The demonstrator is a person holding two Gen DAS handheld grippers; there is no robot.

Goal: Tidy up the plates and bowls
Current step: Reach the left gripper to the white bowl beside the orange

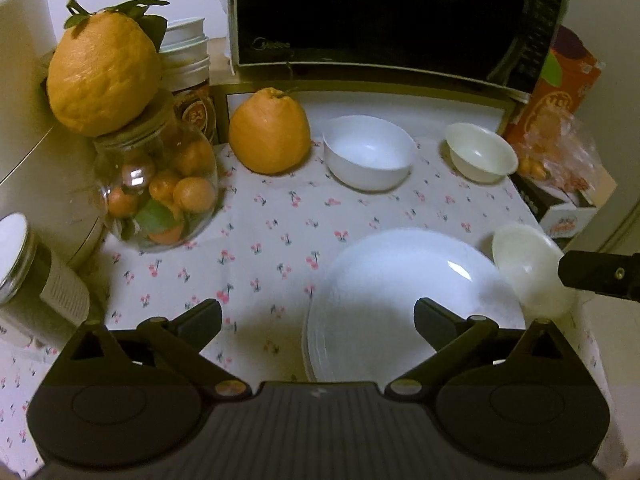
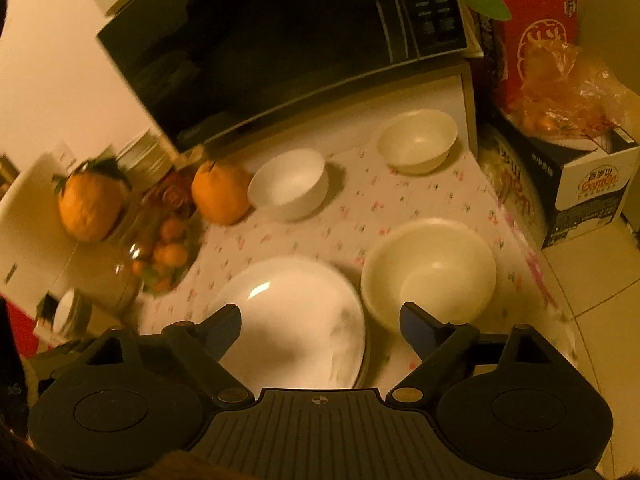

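Stacked white plates [image 1: 392, 292] lie beneath my left gripper [image 1: 318, 314], jaws spread, empty. Right gripper [image 2: 320, 322] likewise spread beside the near cream bowl [image 2: 430, 270]; I judge it could slide off the cloth edge.

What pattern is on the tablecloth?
White tablecloth with small pink cherry prints, clearest in the left wrist view.

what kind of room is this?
Likely a home kitchen or dining corner: a microwave at the back of a table with a cherry-print cloth, a jar of small oranges, and plates and bowls laid out.
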